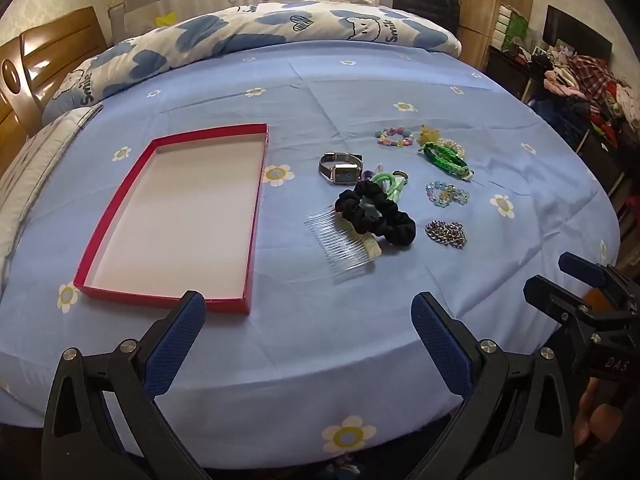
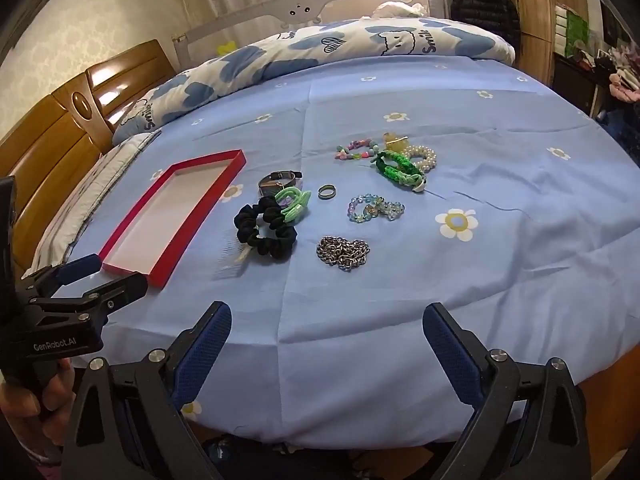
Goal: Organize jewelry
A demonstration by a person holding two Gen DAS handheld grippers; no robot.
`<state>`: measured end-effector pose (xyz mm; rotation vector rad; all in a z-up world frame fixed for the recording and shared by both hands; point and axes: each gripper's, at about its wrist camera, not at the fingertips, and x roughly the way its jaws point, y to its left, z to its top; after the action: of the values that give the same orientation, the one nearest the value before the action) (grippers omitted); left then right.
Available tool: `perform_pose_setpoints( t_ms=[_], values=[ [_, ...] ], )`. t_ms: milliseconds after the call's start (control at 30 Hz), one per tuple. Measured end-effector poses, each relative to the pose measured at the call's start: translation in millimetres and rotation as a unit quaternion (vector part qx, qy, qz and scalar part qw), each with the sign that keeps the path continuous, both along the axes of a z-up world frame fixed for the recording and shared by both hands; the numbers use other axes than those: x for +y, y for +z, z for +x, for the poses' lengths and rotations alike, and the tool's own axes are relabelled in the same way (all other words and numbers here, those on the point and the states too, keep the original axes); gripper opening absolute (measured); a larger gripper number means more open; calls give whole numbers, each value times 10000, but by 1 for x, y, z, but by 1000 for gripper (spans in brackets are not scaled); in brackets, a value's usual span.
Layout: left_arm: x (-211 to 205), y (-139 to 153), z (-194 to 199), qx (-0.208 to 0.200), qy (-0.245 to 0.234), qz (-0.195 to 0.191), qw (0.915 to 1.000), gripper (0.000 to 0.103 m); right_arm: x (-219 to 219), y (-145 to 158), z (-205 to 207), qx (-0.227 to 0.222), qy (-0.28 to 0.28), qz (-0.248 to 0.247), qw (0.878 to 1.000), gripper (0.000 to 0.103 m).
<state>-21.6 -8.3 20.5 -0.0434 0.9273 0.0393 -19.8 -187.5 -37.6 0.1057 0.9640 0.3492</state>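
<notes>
Red cardboard tray (image 1: pixel 256 216) with a white inside sits on the left side of the bed (image 1: pixel 400 80), nothing in it, on a light blue sheet with daisy prints. All the jewelry is bunched up to the right of it: a square-faced watch (image 1: pixel 340 170) nearest the tray, a black scrunchie (image 1: pixel 384 216) lying over a clear hair comb (image 1: pixel 340 248), a light green hair tie (image 2: pixel 294 202) touching the scrunchie, and a small ring (image 2: pixel 327 191) just beside that. Further right there's a silver chain (image 2: pixel 343 253) in a heap, a clear blue bead bracelet (image 2: pixel 374 208), a green braided bracelet (image 2: pixel 398 170) overlapping a pearl one (image 2: pixel 424 156), and a pastel bead bracelet (image 2: pixel 356 150) at the back. The left gripper (image 1: pixel 308 340) and right gripper (image 2: pixel 326 348) both hover at the near edge of the bed, jaws spread wide, holding nothing.
</notes>
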Motion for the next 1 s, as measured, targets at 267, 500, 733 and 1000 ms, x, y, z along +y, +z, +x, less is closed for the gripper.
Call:
perform_pose_setpoints(
  t_ms=[267, 500, 733, 1000],
  values=[
    [-2, 3, 0, -49, -1, 40, 10000, 103, -2, 1, -1, 41, -20, 29, 10000, 98],
    [-3, 4, 0, -63, 5, 45, 10000, 103, 1, 2, -2, 32, 3, 44, 10000, 98],
    [-3, 4, 0, -69, 7, 51, 10000, 103, 2, 5, -2, 23, 17, 51, 10000, 98],
    [-3, 4, 0, -63, 7, 44, 10000, 103, 3, 7, -2, 7, 26, 64, 10000, 98]
  ],
)
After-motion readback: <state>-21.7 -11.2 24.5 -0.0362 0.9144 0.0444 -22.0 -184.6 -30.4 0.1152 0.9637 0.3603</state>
